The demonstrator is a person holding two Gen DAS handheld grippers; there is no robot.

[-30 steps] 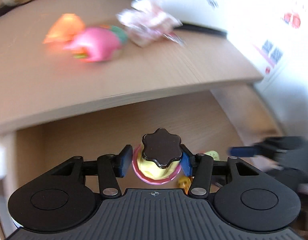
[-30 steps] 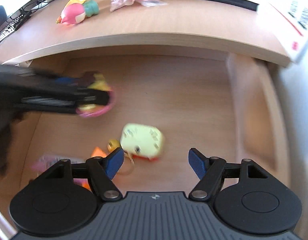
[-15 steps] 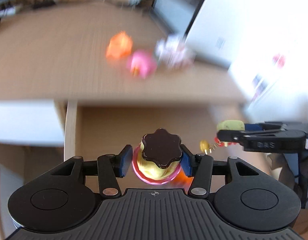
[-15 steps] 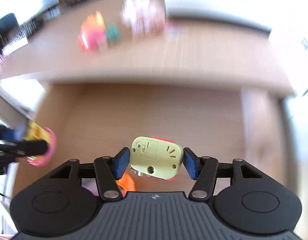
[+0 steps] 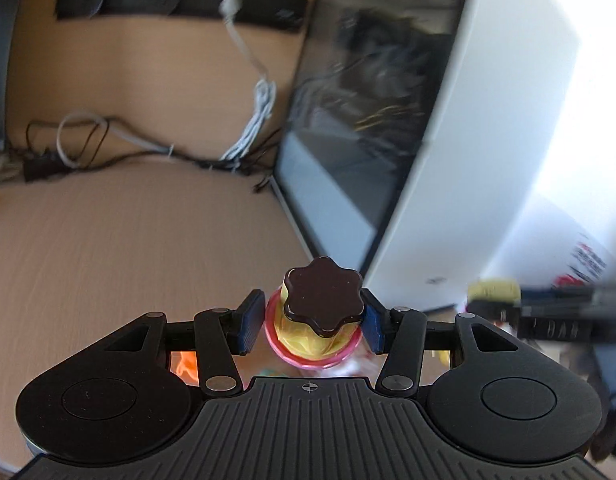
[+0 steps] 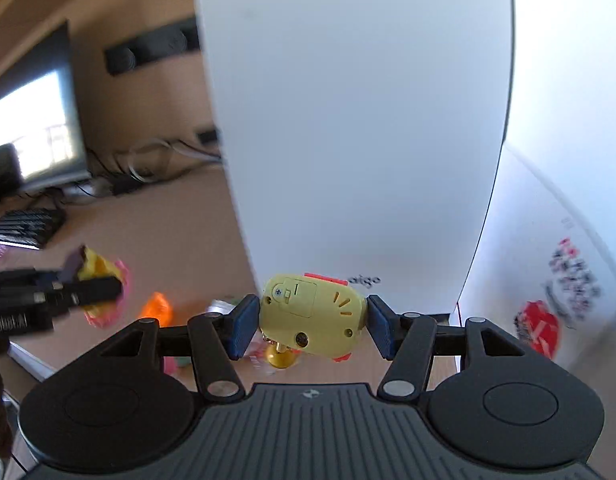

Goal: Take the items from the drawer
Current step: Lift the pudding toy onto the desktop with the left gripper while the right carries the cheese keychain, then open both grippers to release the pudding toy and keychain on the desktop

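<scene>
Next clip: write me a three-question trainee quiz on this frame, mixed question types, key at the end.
1. True or false: the left gripper holds nothing.
2. Multiple choice: what sits between the fingers of the right gripper? A) an orange packet B) a pale yellow toy with a gold bell C) a keyboard
3. Fill in: the pudding toy in the left gripper has a dark brown top, a yellow body and a ___ base.

Key: 1 false, it grips the pudding toy. 2 B, the pale yellow toy. 3 pink.
</scene>
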